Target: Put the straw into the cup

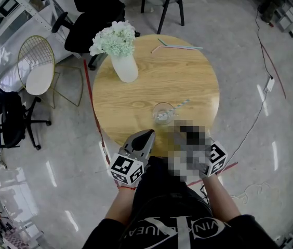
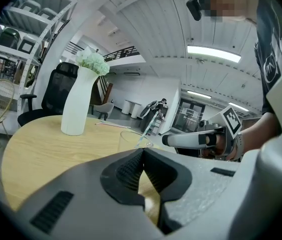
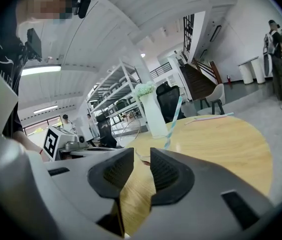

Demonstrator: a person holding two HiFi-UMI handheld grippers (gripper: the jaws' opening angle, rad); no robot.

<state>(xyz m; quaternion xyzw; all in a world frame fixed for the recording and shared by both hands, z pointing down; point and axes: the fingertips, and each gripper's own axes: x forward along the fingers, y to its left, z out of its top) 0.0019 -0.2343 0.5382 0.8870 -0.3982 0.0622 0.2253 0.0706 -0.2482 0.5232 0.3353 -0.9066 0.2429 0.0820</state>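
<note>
Step in hand, as I read it: the tail end of the job, i.e. let go & back off. The striped straw already stands in the glass cup, lower end inside, top leaning up & right over the rim. The cup sits on the round wooden table, toward the person's edge, just ahead of both grippers.

right gripper: fingers apart w/ a narrow gap & nothing btwn them, only tabletop showing through. The straw is ahead of the tips, untouched. In the head view a mosaic patch covers most of this gripper.

left gripper: fingers closed on each other, empty. Its tip is near the cup on the near-left side, not touching.

Also on the table: a white vase of flowers at far left, & a bendy straw lying flat at the far edge, well apart from the cup.

Next move, prob.: draw both grippers back toward the body w/o nudging the cup. The straw leans to the right gripper's side, so a brush there could flip it out. If the bendy straw counts too, the reach goes past cup & vase to the far edge, and a thin straw lying flat calls for a low, careful pinch.
</note>
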